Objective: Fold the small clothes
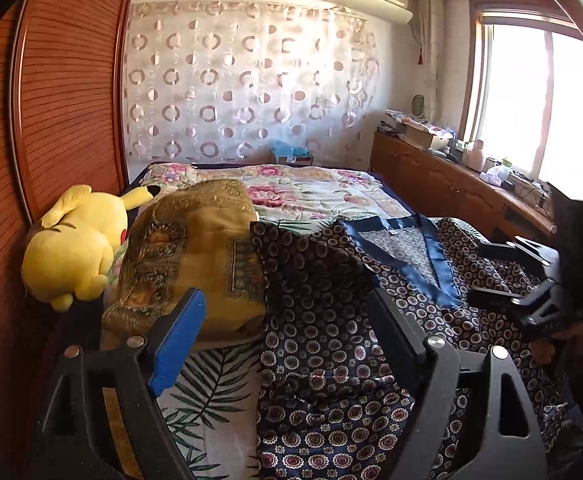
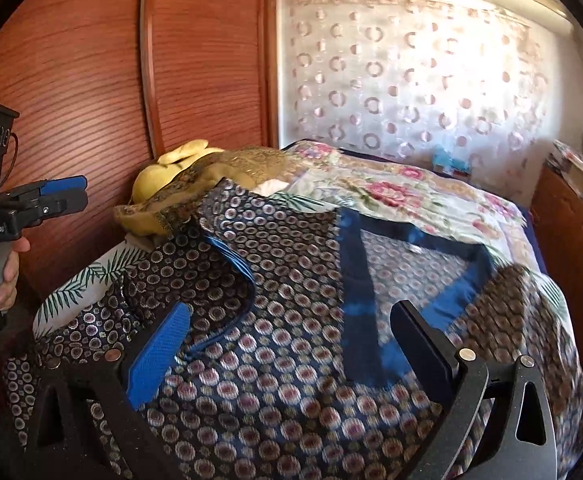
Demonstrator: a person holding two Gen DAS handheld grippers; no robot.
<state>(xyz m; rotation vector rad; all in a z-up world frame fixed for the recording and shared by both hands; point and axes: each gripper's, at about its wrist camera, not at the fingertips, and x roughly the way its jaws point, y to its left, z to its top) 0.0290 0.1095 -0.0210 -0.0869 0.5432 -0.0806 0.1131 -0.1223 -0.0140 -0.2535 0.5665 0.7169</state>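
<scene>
Both claws empty over the patterned top, one flap folded so far

The left gripper (image 1: 287, 344) and right gripper (image 2: 291, 344) both stand wide open, nothing between the pads. The navy patterned garment (image 1: 323, 360) lies spread on the bed (image 1: 311, 192), just right of the gold pillow (image 1: 195, 248). Its blue V-neck (image 2: 371, 280) opens away from the grippers, so the long axis runs from them toward the pillow end. I'd pinch one side edge, then carry it straight across that axis.

My left gripper (image 1: 287, 312) stands with its jaws spread wide above the dark patterned garment (image 1: 331, 344) on the bed (image 1: 315, 192), nothing between the pads, with a yellow plush toy (image 1: 75, 244) and a gold patterned cushion (image 1: 195, 248) to its left.
</scene>
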